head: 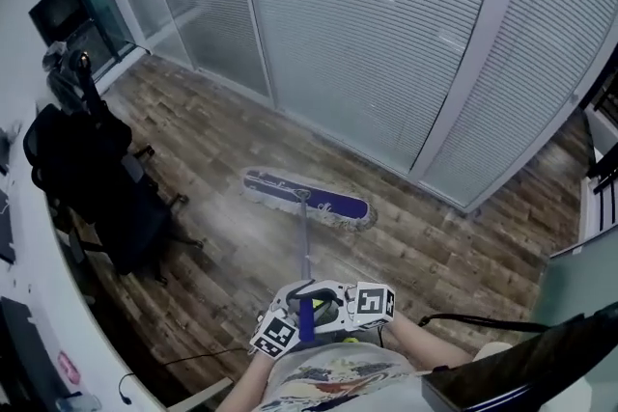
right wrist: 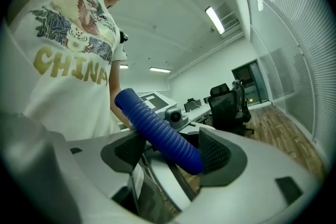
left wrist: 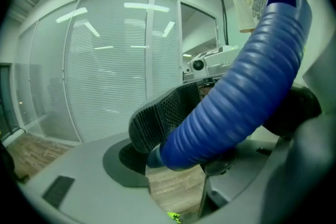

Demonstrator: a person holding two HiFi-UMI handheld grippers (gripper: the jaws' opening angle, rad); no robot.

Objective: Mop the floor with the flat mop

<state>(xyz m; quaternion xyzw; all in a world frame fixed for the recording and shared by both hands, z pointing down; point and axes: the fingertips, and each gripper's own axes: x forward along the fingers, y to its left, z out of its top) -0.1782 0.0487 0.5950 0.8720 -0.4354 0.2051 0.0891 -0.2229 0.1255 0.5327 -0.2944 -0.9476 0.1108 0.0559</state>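
The flat mop's blue head (head: pixel 307 198) lies on the wood floor in front of the glass wall, its thin pole (head: pixel 305 241) running back to me. Both grippers clamp the ribbed blue handle grip (head: pixel 306 317) close to my body. My left gripper (head: pixel 287 323) is shut on the grip (left wrist: pixel 236 97), which fills the left gripper view between the dark pads (left wrist: pixel 163 115). My right gripper (head: pixel 355 304) is shut on the same grip (right wrist: pixel 157 131) from the other side, with the left gripper's camera (right wrist: pixel 173 115) visible behind it.
A black office chair (head: pixel 106 178) stands at the left by a white desk edge (head: pixel 39 285). Glass partitions with blinds (head: pixel 386 43) close off the far side. A cable (head: pixel 483 323) trails on the floor at the right, near a dark cabinet (head: pixel 579 343).
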